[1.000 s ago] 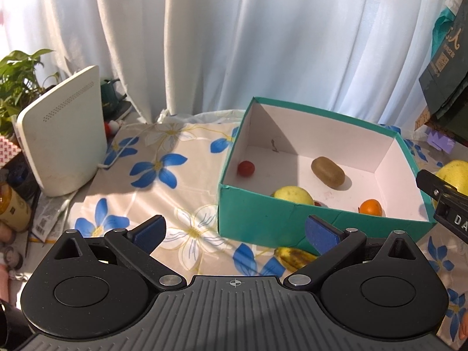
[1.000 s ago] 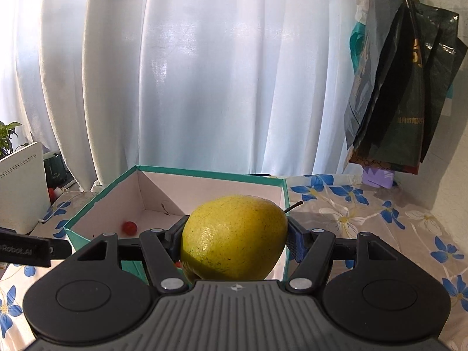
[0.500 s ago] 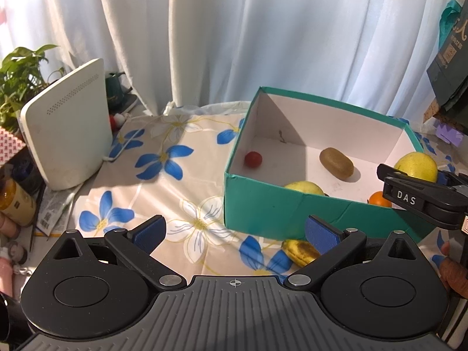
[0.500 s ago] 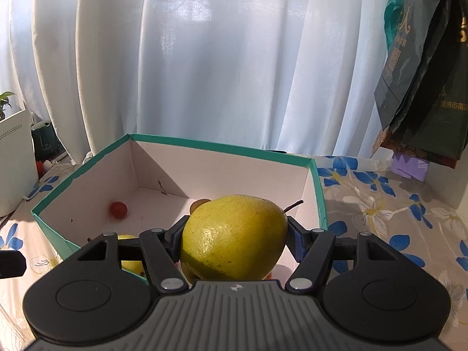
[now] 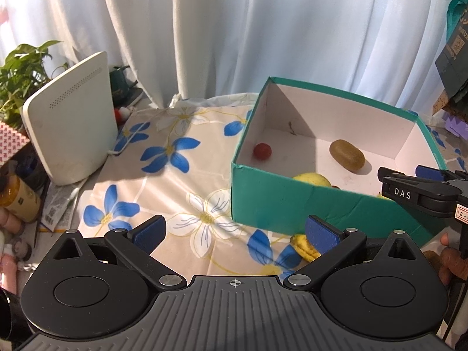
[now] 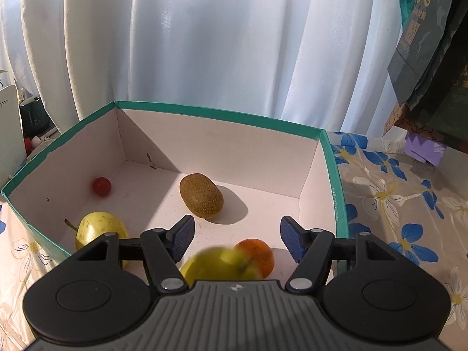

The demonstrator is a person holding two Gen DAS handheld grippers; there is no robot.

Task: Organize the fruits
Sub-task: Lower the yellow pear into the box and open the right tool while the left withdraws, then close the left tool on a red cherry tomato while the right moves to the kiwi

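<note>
With its blue-padded jaws spread wide over the teal box (image 6: 222, 114), the right gripper (image 6: 235, 238) holds nothing; a blurred yellow pear (image 6: 216, 266) sits just below the gap between the fingers, apparently dropping or rolling onto the box floor beside the orange (image 6: 259, 253). The step in hand looks like the release of that fruit into the box. Already inside lie a kiwi (image 6: 201, 195) near the middle, a cherry tomato (image 6: 102, 186) toward the far left corner, and a second pear (image 6: 98, 229) against the near left wall. The left gripper (image 5: 234, 234) hangs equally wide apart and empty over the tablecloth, in front of the box. A banana (image 5: 302, 247) lies outside on the cloth, just at the foot of the box's near wall and partly hidden by the left gripper's right finger; fetching it seems the likely next move, calling for a low approach close to the wall. The floral tablecloth (image 5: 175, 175) covers the table, with a white router (image 5: 71, 122) and houseplant (image 5: 20, 70) at left and white curtains (image 6: 204, 44) behind.
</note>
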